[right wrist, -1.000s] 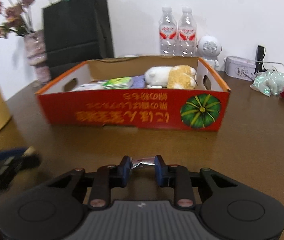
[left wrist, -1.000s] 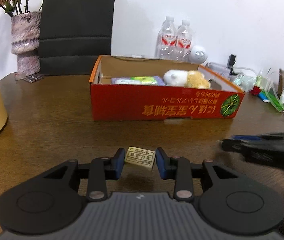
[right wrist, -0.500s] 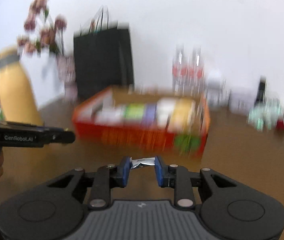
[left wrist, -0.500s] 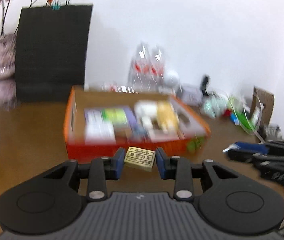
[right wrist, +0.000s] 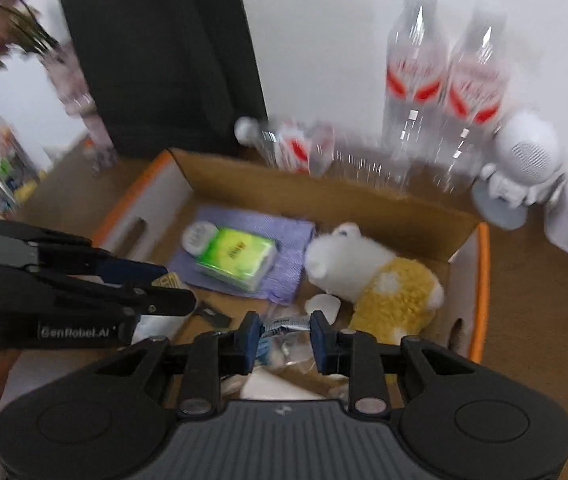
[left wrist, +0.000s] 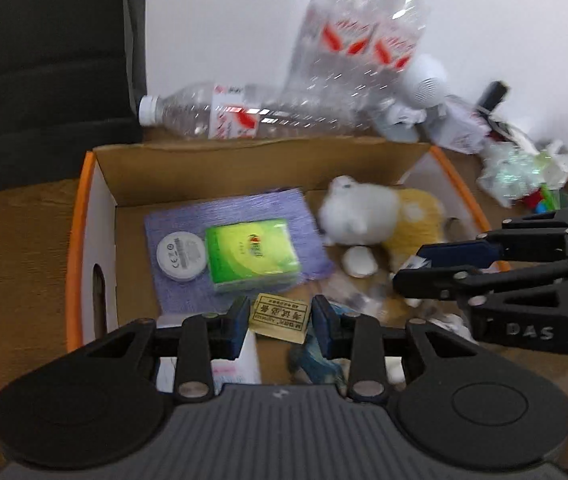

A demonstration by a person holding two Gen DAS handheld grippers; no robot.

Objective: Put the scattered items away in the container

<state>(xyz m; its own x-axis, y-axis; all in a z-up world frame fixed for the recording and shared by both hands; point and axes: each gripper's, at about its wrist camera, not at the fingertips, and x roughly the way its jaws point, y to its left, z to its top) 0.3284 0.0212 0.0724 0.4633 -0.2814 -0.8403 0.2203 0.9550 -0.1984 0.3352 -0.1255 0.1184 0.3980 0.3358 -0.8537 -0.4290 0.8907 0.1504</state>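
Left wrist view: the left tool (left wrist: 280, 322) is pinched on a small gold packet (left wrist: 280, 314), held above the near part of the orange cardboard box (left wrist: 73, 240). In the right wrist view the right tool (right wrist: 286, 336) is pinched on a crinkled clear wrapper (right wrist: 284, 325), also held over the box interior, near its front wall.

The step in hand is judged to be the release of both items into the box. It is best done with each tool lowered a little toward the box floor before the jaws are spread, so that the light packet and wrapper are dropped flat and not flicked out over a wall.

Inside the box, a purple cloth (left wrist: 243, 216) is laid at the left, with a green tissue pack (left wrist: 252, 254) and a white round disc (left wrist: 181, 255) on it; a white and yellow plush toy (left wrist: 380, 216) is lying at the right. Small loose items are seen on the near floor, blurred. Bare cardboard is left between the cloth and the plush, and that gap is judged the freest place for a drop.

The two tools are close beside each other, the right one reaching across at the right edge of the left view, so they should be withdrawn upward and apart. Water bottles (right wrist: 444, 80) are standing just behind the far wall, and one bottle (left wrist: 243, 114) is lying along it; forward reach should be kept short of that wall.
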